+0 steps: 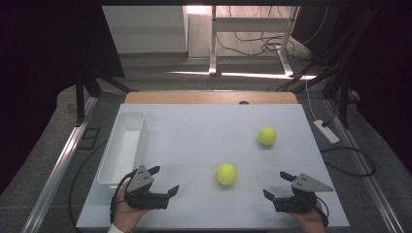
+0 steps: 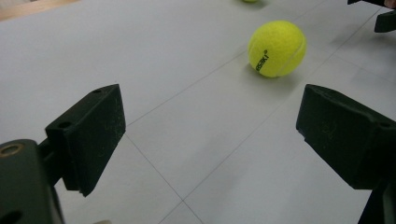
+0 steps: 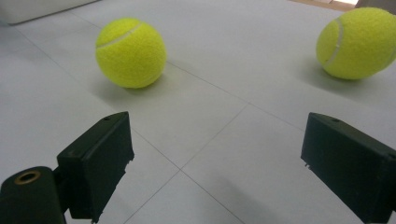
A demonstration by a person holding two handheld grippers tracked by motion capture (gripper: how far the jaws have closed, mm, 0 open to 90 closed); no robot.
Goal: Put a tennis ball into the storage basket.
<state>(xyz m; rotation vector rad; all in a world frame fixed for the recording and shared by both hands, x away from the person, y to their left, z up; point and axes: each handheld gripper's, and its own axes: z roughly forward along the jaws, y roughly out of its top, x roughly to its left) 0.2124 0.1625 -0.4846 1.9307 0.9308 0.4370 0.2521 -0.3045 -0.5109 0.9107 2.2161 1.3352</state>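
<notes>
Two yellow tennis balls lie on the white table top (image 1: 194, 131). The nearer ball (image 1: 226, 174) (image 2: 277, 48) (image 3: 131, 52) rests between my two grippers. The farther ball (image 1: 266, 136) (image 3: 357, 42) sits toward the back right. My left gripper (image 1: 165, 179) (image 2: 212, 126) is open and empty at the front left, pointing toward the nearer ball. At the front right, my right gripper (image 1: 274, 184) (image 3: 217, 149) is also open and empty, facing both balls. Neither gripper touches a ball. A hand holds each gripper at the table's front edge.
An empty white rectangular bin (image 1: 121, 150) (image 3: 37, 9) stands along the left side of the table, just behind my left gripper. A wooden strip (image 1: 209, 97) runs along the back edge. A power strip (image 1: 326, 131) and cables lie on the floor to the right.
</notes>
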